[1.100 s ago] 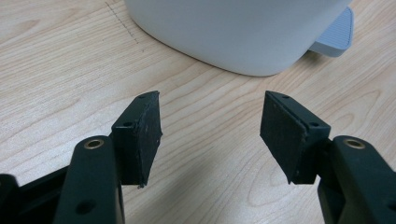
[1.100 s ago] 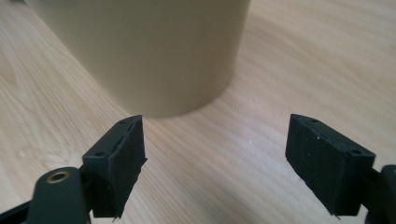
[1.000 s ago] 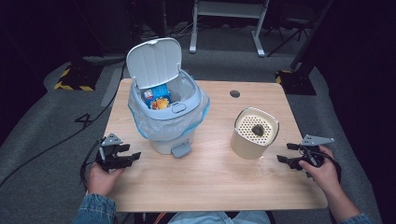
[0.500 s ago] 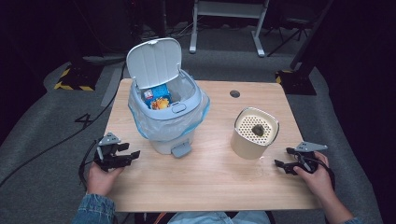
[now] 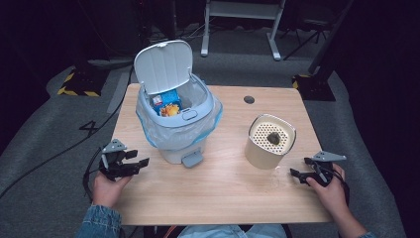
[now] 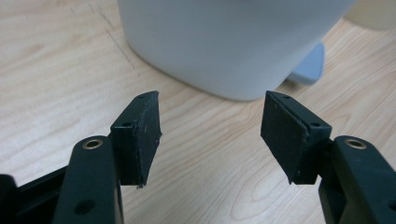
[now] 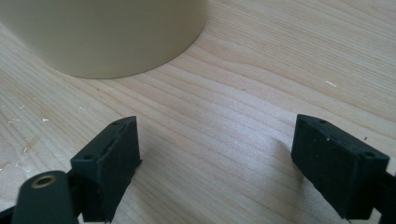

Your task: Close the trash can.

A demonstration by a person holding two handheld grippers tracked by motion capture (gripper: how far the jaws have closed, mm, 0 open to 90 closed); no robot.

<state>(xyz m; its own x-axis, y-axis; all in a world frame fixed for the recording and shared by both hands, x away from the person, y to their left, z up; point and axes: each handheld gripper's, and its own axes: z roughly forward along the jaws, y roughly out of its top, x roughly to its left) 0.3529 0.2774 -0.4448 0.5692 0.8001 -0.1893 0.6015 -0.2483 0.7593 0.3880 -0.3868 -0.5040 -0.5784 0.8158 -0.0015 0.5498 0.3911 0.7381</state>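
A: Both jaws wide, empty? Left gripper [image 5: 130, 163] near the table's [image 5: 223, 198] left edge, right gripper [image 5: 303, 174] at the right edge.

B: Yes. Cream canister [image 5: 270, 141] sits right of centre, dark lump [image 5: 273, 138] on its perforated top; open bin [image 5: 178, 121] is left of it.

A: Likely step?

B: Guessing: right gripper pinches the lump from above, gently.

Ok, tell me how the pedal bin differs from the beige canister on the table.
The pedal bin is pale blue-grey, while the beige canister is cream. The bin's lid stands open with colourful packaging inside, whereas the canister is capped by a perforated top carrying a dark lump. The bin is lined with a plastic bag and has a foot pedal; the canister has neither. The bin is the larger. Both stand upright on the wooden table.
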